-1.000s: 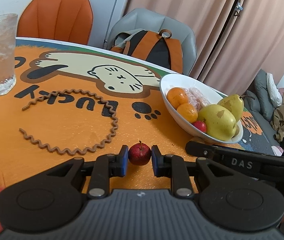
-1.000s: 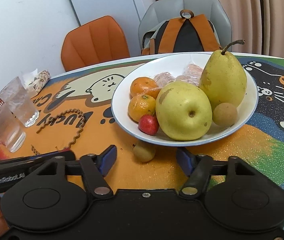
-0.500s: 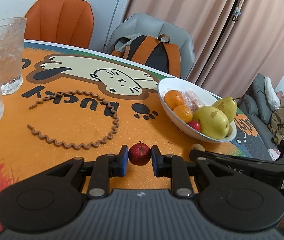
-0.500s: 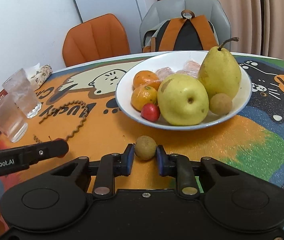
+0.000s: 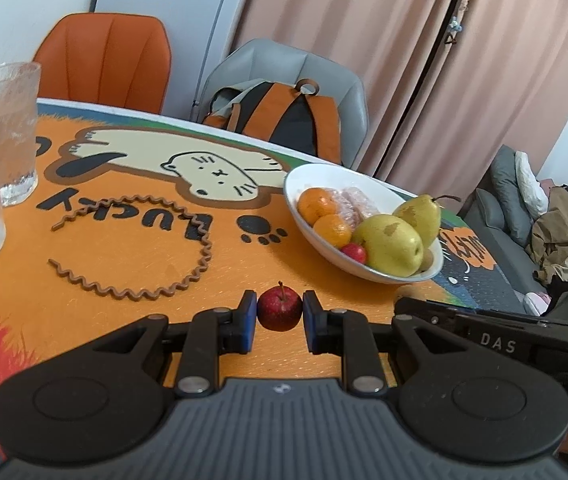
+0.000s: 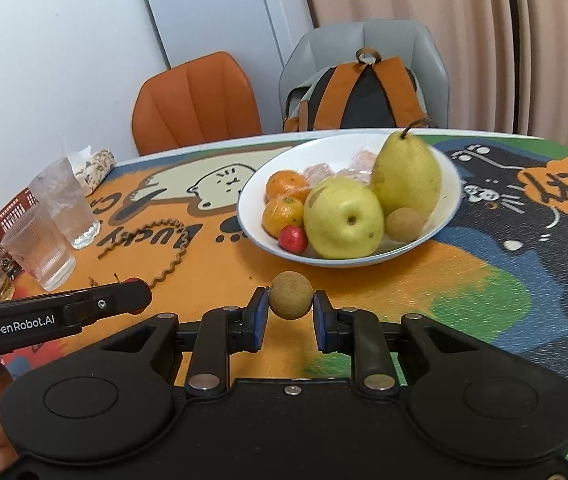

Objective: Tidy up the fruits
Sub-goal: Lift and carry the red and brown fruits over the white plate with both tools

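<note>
Left tool (image 5: 279,316): clenched on a small red apple (image 5: 279,308), blue pads touching both its sides, stem up, held over the orange part of the table (image 5: 132,256) short of the bowl.

Right tool (image 6: 289,312): grasping a small round brown fruit (image 6: 291,295) between its pads, in front of the bowl's near rim; whether the fruit clears the table cannot be told.

White bowl (image 6: 450,184): stands on the table. Contents: two oranges (image 6: 283,216), one behind the other; one large yellow apple (image 6: 343,218); one pear (image 6: 406,178), upright, stem up, behind the apple; one small red fruit (image 6: 293,239) at the front, touching the yellow apple; one brown round fruit (image 6: 404,223) beside the pear; wrapped pinkish items (image 6: 316,172) at the back, too blurred to name.

Table covering: cartoon cat print with upside-down lettering.

Brown wavy cord (image 5: 132,288): an open loop, lying flat, left of the bowl and well apart from it.

Drinking glasses (image 6: 54,236): clear, grouped at the table's left edge.

Orange chair (image 5: 104,60) and grey chair (image 5: 284,60): at the far side; the grey one carries an orange and black backpack (image 5: 284,120).
</note>
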Demonstrator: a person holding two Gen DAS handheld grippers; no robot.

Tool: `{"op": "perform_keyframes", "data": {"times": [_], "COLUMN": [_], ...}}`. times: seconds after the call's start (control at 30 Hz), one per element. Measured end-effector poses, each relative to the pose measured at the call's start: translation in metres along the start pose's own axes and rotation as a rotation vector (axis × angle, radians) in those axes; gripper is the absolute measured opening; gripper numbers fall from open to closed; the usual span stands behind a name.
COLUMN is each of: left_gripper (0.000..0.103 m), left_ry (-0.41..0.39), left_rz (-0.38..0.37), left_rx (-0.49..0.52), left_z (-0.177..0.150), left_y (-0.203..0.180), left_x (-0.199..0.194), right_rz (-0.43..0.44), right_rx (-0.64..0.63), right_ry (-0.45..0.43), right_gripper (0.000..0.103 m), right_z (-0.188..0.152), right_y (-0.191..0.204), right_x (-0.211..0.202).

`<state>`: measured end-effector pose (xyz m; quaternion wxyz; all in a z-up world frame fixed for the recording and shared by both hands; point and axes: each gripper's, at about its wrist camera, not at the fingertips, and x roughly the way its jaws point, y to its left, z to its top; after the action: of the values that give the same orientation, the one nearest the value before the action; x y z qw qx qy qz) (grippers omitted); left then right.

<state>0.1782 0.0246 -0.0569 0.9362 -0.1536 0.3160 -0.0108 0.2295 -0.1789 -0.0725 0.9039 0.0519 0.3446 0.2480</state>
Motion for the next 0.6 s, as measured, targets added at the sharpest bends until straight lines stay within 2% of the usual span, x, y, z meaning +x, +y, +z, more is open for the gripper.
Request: {"op": "perform_keyframes", "data": {"times": [0.6], "left_gripper": [0.022], "left_ry": [-0.046], "left_rz": [-0.041], "left_rx": [0.082], "left_z": [0.027], "left_y": [-0.037], "left_x": [-0.002], "right_rz": [-0.041], "right_rx": [0.009], "right_ry": [-0.086], "right_gripper": [0.022], "right_z": [0.027], "right_y": [-0.032], "right_x": [-0.04]}}
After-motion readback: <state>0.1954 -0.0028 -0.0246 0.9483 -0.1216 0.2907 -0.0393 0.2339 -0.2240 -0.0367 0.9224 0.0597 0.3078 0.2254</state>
